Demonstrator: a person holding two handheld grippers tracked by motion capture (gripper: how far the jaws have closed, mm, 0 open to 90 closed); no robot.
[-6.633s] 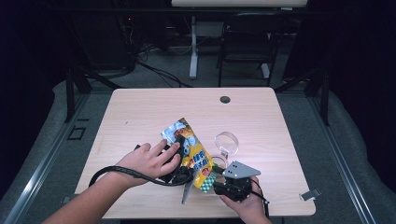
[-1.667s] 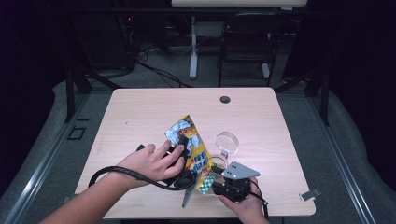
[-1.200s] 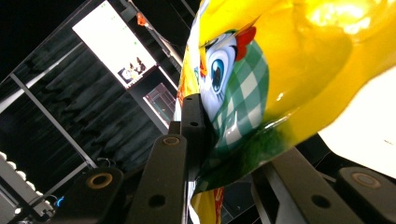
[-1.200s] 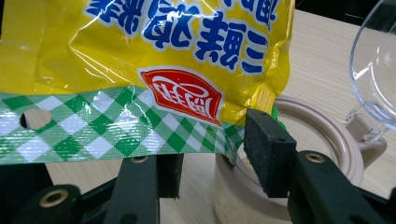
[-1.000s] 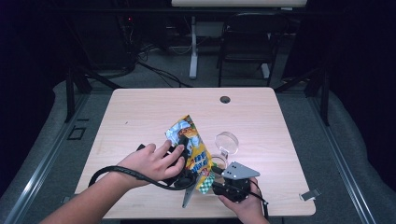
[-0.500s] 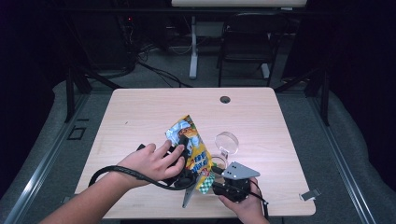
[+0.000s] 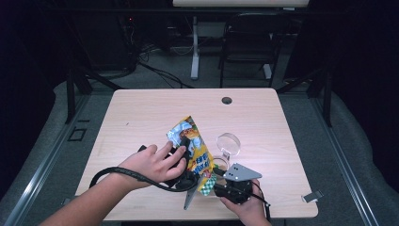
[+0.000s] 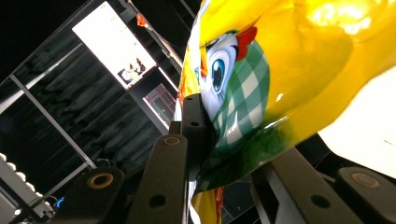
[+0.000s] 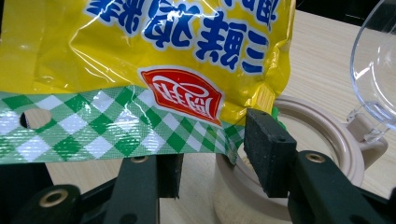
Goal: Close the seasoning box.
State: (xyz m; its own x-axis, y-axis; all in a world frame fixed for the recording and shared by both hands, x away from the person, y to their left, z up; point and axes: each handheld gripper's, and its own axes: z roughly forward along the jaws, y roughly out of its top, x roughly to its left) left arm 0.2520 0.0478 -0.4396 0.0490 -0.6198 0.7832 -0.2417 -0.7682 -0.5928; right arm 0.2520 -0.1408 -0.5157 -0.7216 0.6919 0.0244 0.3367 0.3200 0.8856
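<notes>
We've got the yellow snack bag [image 7: 194, 149] near the table's [image 7: 141, 113] front edge, around 6 o'clock. Our left gripper [image 8: 224, 140] is clamped on the bag's body. The right gripper [image 9: 212, 154] has its jaws standing apart around the green checkered bottom seam, just above the beige container [image 9: 322, 135], whose clear lid [image 7: 228, 143] is flipped open.

Looks like a recording lab: dark curtains around the light wooden counter [image 7: 141, 117], cables on grey floor behind the counter, an empty chair [image 7: 247, 40] beyond it, a lit monitor [image 8: 114, 44] overhead.
</notes>
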